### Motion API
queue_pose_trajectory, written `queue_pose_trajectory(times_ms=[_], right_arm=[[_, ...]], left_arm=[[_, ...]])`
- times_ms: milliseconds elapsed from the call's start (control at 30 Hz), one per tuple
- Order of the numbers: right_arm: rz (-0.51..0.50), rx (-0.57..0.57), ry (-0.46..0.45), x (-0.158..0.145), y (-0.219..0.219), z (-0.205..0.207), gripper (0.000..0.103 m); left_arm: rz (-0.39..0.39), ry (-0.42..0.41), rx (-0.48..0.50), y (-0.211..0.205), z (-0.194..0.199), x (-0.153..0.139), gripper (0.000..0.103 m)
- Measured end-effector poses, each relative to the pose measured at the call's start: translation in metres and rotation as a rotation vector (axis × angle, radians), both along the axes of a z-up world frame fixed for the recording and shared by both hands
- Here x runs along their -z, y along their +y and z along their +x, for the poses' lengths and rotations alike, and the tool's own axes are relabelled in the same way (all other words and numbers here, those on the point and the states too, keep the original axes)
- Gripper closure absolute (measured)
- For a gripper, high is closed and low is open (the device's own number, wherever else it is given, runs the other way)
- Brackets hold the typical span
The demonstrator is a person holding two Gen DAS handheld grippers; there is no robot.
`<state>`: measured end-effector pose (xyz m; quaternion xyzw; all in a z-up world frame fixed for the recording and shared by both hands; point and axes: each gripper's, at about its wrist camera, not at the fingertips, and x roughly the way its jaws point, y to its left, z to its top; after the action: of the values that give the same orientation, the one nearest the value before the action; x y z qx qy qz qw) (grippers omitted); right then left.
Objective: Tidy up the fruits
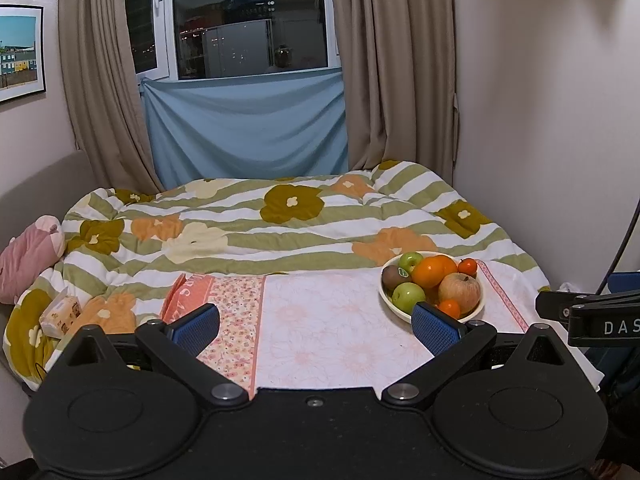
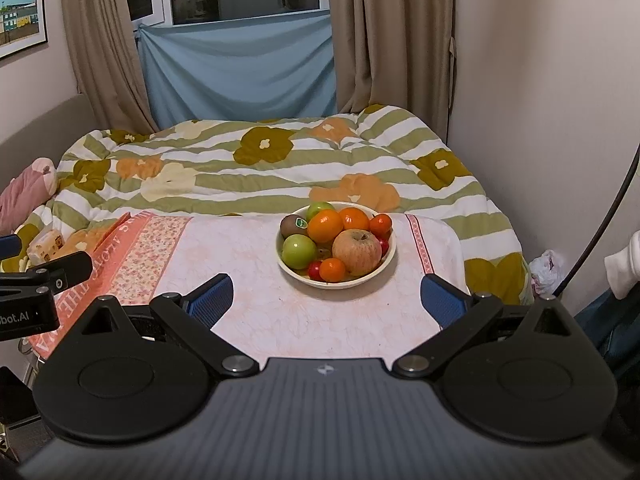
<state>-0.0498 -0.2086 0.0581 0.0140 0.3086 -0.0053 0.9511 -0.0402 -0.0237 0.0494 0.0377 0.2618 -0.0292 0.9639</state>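
A cream bowl (image 2: 288, 270) full of fruit stands on a small table with a pink floral cloth (image 2: 248, 312). It holds a large red-yellow apple (image 2: 356, 252), two green apples, a kiwi (image 2: 292, 226), oranges (image 2: 325, 225) and small tomatoes. In the left wrist view the bowl (image 1: 386, 300) sits to the right. My left gripper (image 1: 318, 326) is open and empty, its right finger just in front of the bowl. My right gripper (image 2: 326, 300) is open and empty, short of the bowl.
A bed with a striped flower quilt (image 2: 260, 168) lies behind the table. A pink plush (image 1: 28, 256) and a tissue pack (image 1: 60, 316) lie at its left. Walls close in on the right; curtains and a window are at the back.
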Motion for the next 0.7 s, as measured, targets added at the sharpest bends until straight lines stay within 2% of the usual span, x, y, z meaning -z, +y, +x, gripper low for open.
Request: queue_pose_trajectory(times_ms=[700], right_arm=[[-0.001, -0.002, -0.002, 0.0026, 0.0021, -0.0007, 0.000]], left_arm=[[0.000, 0.000, -0.003, 0.0023, -0.0012, -0.0002, 0.000]])
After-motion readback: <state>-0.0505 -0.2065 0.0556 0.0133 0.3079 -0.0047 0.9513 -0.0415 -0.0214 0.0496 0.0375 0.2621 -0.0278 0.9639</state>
